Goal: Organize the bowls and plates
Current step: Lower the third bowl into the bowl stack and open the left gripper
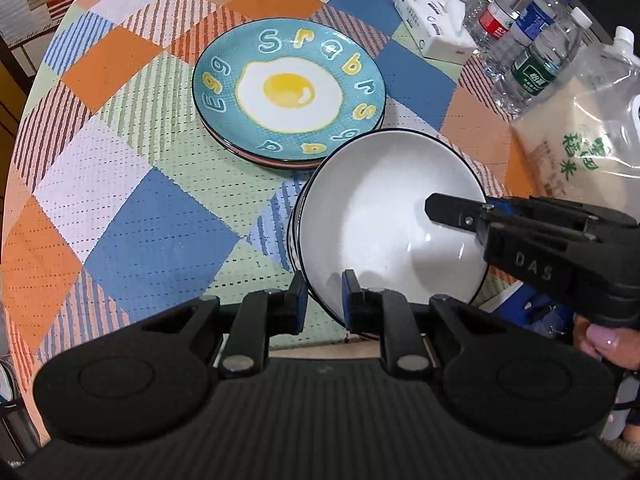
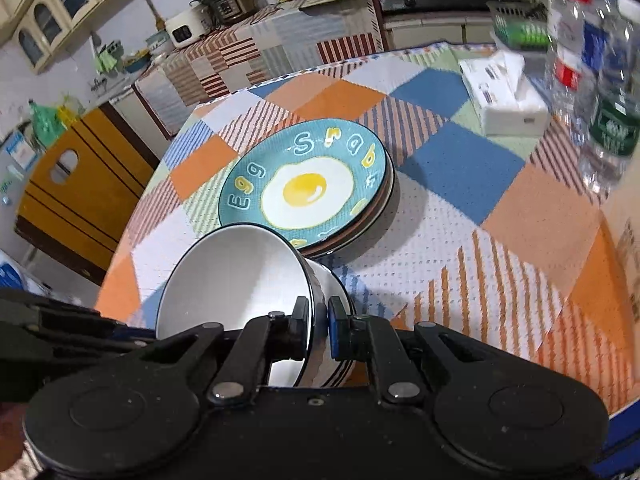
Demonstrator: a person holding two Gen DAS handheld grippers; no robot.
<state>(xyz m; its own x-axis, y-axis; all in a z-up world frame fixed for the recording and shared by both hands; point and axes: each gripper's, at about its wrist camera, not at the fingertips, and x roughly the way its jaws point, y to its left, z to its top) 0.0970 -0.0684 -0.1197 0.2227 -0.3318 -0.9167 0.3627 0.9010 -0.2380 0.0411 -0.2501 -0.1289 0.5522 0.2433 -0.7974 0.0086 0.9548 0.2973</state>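
A white bowl (image 1: 380, 208) with a dark rim is tilted just in front of a stack of plates (image 1: 288, 92), whose top plate is teal with a fried-egg picture. My left gripper (image 1: 324, 296) is shut on the bowl's near rim. My right gripper (image 1: 456, 212) comes in from the right, shut on the opposite rim. In the right wrist view the right gripper (image 2: 318, 316) pinches the white bowl (image 2: 232, 276), which leans on a second, striped bowl (image 2: 340, 280) under it. The plates (image 2: 308, 188) lie just behind. The left gripper's dark arms (image 2: 60, 328) show at the left; its tips are hidden.
A tissue box (image 1: 432, 20), several water bottles (image 1: 528, 40) and a clear bag of rice (image 1: 580, 128) crowd the table's right side. The checked tablecloth (image 1: 140, 200) is bare left of the dishes. Kitchen counters and a wooden cabinet (image 2: 80, 200) stand beyond the table edge.
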